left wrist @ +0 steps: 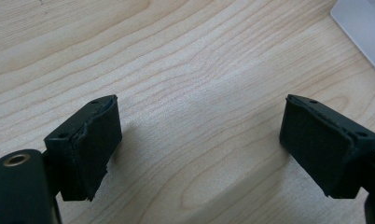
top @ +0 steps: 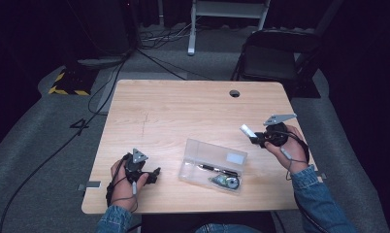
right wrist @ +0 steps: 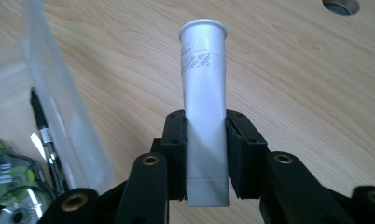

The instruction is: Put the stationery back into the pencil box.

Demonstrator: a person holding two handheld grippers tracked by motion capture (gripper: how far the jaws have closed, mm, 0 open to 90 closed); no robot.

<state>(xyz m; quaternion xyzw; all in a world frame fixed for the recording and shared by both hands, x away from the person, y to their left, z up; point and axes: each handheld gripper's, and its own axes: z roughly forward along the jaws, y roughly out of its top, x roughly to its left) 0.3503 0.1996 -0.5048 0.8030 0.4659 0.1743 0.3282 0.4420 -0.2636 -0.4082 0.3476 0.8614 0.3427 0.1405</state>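
High view shows me the wooden worktop (top: 173, 111) with a clear plastic case (top: 213, 165) lying open near its front edge. Inside the case I see a black pen (top: 216, 169) and a round green tape dispenser (top: 227, 182).

My right gripper (top: 255, 137) is raised above the worktop, to the right of the case and apart from it. Its jaws are pinching a white tube (top: 247, 130). In the right gripper view the tube (right wrist: 204, 102) stands between the two pads, its flared end pointing away from the gripper (right wrist: 206, 156), and the case wall (right wrist: 59, 107) is at the left.

My left gripper (top: 153, 175) rests low at the front left of the worktop, left of the case. In the left gripper view its jaws are spread wide, with bare wood between them and the case corner (left wrist: 363, 28) at the upper right.
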